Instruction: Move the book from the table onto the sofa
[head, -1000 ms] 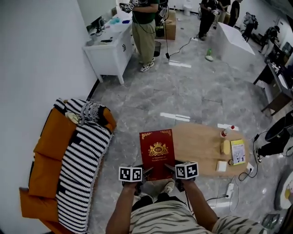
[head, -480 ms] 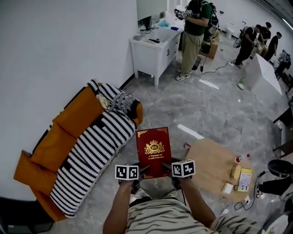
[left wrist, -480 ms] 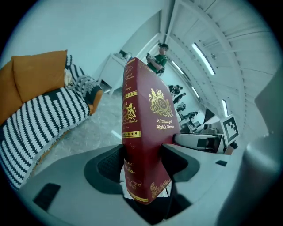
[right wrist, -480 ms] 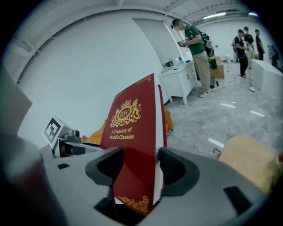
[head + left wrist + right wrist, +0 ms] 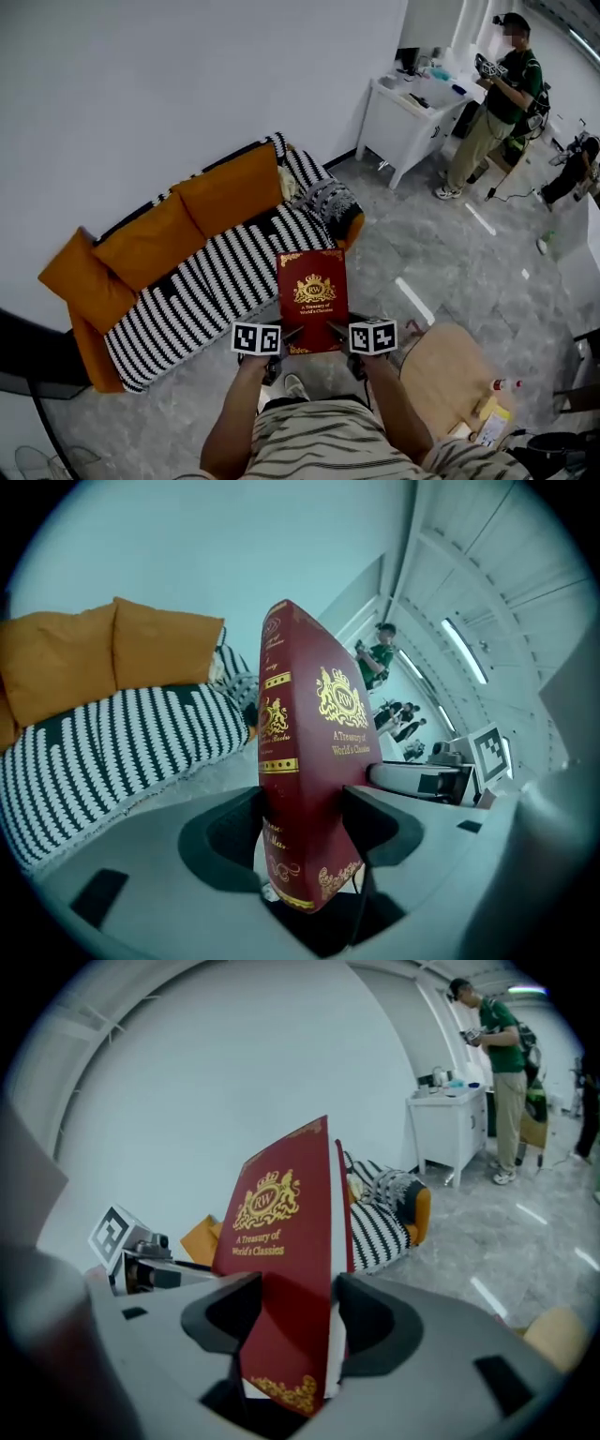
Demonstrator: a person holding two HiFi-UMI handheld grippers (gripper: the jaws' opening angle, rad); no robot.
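Observation:
A thick red book (image 5: 312,298) with gold print is held in the air between both grippers. My left gripper (image 5: 281,339) is shut on the book's (image 5: 305,789) spine-side near corner, its jaws pressing both covers. At the other near corner my right gripper (image 5: 339,337) is shut on the book (image 5: 286,1269) as well. The orange sofa (image 5: 150,244) with a black-and-white striped throw (image 5: 211,281) lies ahead and to the left, its seat just beyond the book's far edge. The wooden table (image 5: 445,380) is at the lower right, behind the grippers.
A dark patterned cushion (image 5: 328,199) sits at the sofa's right end. A white cabinet (image 5: 408,122) stands at the back right, and a person in a green top (image 5: 497,94) stands beside it. Small items (image 5: 492,412) lie on the table. The floor is grey stone.
Both grippers have carried the book left, away from the table and toward the sofa. The view has swung so the sofa now lies ahead, and the table has slipped to the lower right.

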